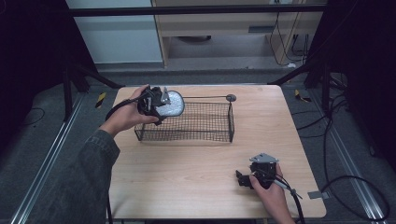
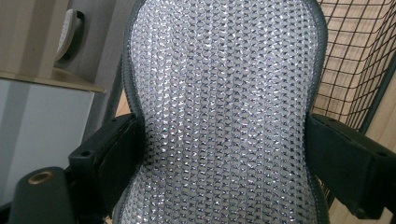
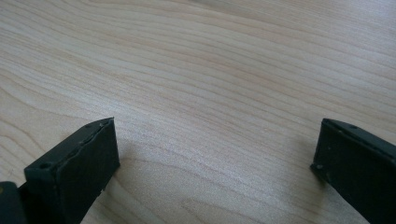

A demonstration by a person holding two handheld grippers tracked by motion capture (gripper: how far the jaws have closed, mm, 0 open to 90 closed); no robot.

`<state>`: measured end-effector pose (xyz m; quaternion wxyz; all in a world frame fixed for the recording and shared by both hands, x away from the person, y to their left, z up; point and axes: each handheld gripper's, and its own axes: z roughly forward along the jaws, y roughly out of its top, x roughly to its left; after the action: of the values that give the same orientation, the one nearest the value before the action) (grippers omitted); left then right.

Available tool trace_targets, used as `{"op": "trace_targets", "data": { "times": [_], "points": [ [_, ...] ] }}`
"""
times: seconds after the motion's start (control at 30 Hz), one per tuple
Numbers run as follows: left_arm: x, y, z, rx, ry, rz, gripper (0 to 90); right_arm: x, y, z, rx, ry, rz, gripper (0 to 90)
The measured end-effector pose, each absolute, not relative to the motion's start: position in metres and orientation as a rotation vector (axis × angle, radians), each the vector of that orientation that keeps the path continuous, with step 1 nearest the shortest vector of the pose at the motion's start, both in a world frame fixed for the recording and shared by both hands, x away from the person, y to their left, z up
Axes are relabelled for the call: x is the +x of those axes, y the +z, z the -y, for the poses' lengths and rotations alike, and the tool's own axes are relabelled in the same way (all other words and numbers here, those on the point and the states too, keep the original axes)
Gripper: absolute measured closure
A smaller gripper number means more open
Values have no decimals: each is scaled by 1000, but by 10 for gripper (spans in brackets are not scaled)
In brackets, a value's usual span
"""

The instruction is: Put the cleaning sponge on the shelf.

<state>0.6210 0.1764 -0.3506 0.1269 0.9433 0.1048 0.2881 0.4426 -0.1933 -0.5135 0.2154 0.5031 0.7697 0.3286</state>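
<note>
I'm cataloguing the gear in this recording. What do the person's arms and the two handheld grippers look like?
Both grippers are black with blocky, flat-faced black jaws. The right gripper carries a grey three-cornered plate on top, and a black cable trails from it toward the table's near edge. The left gripper has a pale plate on top and a black cable looping back past the hand. The left arm wears a dark grey-green sleeve.

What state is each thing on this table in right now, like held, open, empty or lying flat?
Left gripper: shut on the sparkly silver pad, held above the basket's left end.
Sparkly silver pad: clamped between the jaws, off the table.
Wire basket: upright on the table, looks empty.
Long handle: lies along the basket's far rim.
Right gripper: open, holding nothing, low over the bare wood.
Table: bare wood near the person.
</note>
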Motion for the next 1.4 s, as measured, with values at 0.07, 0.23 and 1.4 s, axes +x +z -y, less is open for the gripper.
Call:
{"op": "trace_targets", "data": {
  "times": [0.07,0.23,1.4],
  "points": [
    [622,-354,-176,2747,838,-300,115,443,-514,193,1394,911,-2134,3],
    [625,-360,-178,2751,828,-306,115,443,-514,193,1394,911,-2134,3],
    [634,-387,-180,2786,738,-310,108,443,-513,193,1395,911,-2134,3]
  ]
}}
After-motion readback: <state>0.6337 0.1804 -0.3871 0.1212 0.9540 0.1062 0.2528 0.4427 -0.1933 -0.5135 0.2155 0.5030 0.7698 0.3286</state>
